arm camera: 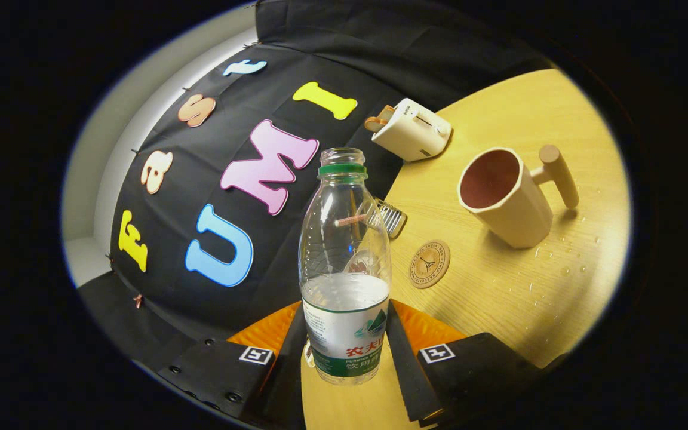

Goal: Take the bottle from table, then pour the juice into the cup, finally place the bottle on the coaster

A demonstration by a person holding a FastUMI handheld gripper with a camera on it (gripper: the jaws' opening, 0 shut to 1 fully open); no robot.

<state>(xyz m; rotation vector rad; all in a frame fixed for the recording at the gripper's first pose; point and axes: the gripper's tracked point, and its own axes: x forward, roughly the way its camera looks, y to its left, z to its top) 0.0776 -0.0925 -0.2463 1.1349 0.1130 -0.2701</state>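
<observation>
Clearly the uncapped, part-full bottle (344, 263) sits clamped between the jaws.

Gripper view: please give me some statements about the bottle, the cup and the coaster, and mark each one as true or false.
1. The gripper holds the bottle between its fingers. True.
2. The bottle has its cap on. False: its mouth is open.
3. The bottle stands on the coaster. False: the coaster lies bare, beyond the fingers.
4. The cup has a handle. True.
5. The bottle is full to the neck. False: liquid fills only the lower part.
</observation>
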